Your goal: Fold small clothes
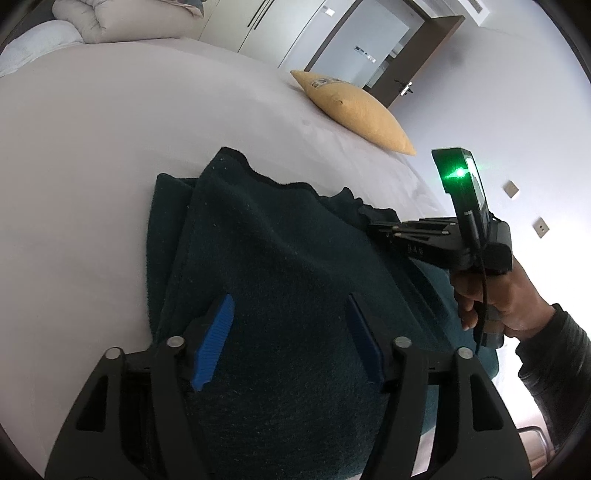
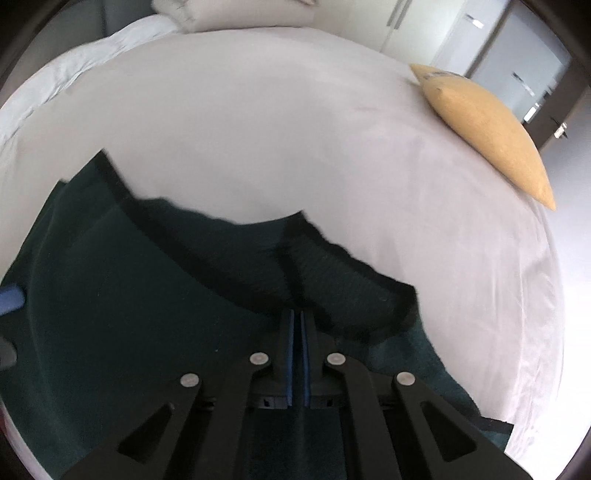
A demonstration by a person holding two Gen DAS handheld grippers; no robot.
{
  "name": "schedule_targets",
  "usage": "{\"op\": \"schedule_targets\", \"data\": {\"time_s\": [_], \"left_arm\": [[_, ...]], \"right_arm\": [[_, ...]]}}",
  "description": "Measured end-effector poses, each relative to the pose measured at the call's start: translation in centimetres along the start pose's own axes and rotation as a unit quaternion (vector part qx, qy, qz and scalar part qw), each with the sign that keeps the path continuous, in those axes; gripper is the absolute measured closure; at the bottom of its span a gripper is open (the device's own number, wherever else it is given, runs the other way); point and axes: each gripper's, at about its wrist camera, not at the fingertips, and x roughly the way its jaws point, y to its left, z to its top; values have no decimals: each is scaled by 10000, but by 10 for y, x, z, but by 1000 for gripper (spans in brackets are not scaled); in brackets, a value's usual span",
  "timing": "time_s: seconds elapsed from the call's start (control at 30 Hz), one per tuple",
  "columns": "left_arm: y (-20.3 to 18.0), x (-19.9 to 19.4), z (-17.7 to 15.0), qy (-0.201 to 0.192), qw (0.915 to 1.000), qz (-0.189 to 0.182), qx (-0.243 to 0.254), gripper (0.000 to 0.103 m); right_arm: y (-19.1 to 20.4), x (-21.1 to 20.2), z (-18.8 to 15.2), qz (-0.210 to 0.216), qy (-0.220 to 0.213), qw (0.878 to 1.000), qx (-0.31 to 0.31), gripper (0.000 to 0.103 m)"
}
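A dark green fuzzy garment (image 1: 266, 258) lies partly folded on the white bed; it also fills the lower half of the right wrist view (image 2: 110, 314). My left gripper (image 1: 288, 339) is open just above the garment, blue pads wide apart, holding nothing. My right gripper (image 2: 297, 325) is shut on a black-trimmed edge of the garment (image 2: 332, 280) and holds that fold lifted. In the left wrist view the right gripper (image 1: 380, 230) shows at the garment's right edge, held by a hand (image 1: 495, 306).
The white bed sheet (image 1: 110, 155) stretches all around the garment. A yellow cushion (image 1: 354, 110) lies at the far right edge of the bed, also in the right wrist view (image 2: 480, 125). White pillows (image 1: 122, 18) are at the headboard. Wardrobe and door stand behind.
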Motion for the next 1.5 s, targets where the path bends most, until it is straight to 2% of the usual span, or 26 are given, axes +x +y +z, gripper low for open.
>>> {"op": "schedule_targets", "data": {"time_s": [0.17,0.23,0.27,0.33,0.4,0.43,0.53,0.6,0.63,0.67,0.7,0.73,0.77,0.83,0.87,0.93,0.97,1.03,1.13,1.17,1.2,1.27,1.33,1.4,1.43,1.5], "left_arm": [[-5,11,-6,98,9995,188,227,40],[-6,12,-6,119,9992,235,306,40],[-6,11,-7,118,9991,248,330,40],[-6,11,-9,156,9989,276,355,40],[-5,11,-10,181,9988,288,366,40],[-6,12,-11,212,9984,325,410,40],[-8,14,-14,264,9973,430,527,40],[-8,15,-16,307,9967,499,569,40],[-9,15,-17,348,9960,545,616,40],[-10,14,-18,381,9954,577,666,40],[-10,14,-19,404,9950,586,696,40],[-9,14,-19,430,9949,579,711,40],[-8,13,-20,445,9949,561,705,40],[-5,13,-20,479,9951,531,684,40],[-5,12,-20,494,9947,554,711,40],[-7,10,-22,511,9937,628,772,40],[-7,8,-23,528,9934,665,776,40],[-8,0,-25,526,9931,743,735,40],[-14,-13,-25,455,9927,948,592,40],[-23,-17,-26,389,9927,966,606,40],[-32,-19,-27,360,9930,898,676,40],[-56,-13,-34,447,9907,802,1007,40],[-70,1,-43,706,9849,963,1257,40],[-65,15,-49,990,9810,1140,1216,40],[-62,16,-50,962,9821,1120,1171,40],[-55,14,-50,921,9845,1031,1078,40]], "right_arm": [[-6,8,-3,106,-60,9996,245,99],[-18,3,-5,151,-207,9983,519,89],[-26,-4,-9,239,-280,9962,786,80],[-40,-24,-18,539,-542,9896,1217,80],[-54,-49,-36,1180,-871,9746,1694,77],[-58,-59,-54,1598,-918,9624,1994,77],[-49,-60,-101,2765,-813,9249,2481,77],[-43,-46,-129,2920,-604,9182,2606,79],[-51,-36,-137,2981,-662,9131,2701,84],[-58,-36,-149,3074,-763,9030,2904,99],[-67,-37,-164,3125,-784,8909,3202,103],[-82,-36,-178,3283,-867,8703,3567,103],[-98,-38,-192,3255,-1028,8580,3838,103],[-120,-48,-216,2882,-1311,8586,4031,103],[-130,-52,-225,2821,-1383,8523,4182,103],[-153,-62,-249,2269,-1463,8423,4665,103],[-167,-69,-265,2126,-1577,8252,4989,103],[-175,-85,-291,1988,-1688,7970,5447,91],[-154,-108,-292,2319,-1897,8016,5174,87],[-135,-112,-283,2697,-1964,8013,4966,85],[-121,-109,-272,3012,-1974,8027,4753,77],[-74,-104,-248,3622,-1815,8106,4229,66],[-41,-87,-230,4135,-1534,8058,3952,65],[-28,-70,-230,4150,-1249,8087,3976,65],[-31,-59,-236,4105,-1099,8087,4067,66],[-46,-50,-256,4136,-1114,7932,4328,91]]}}
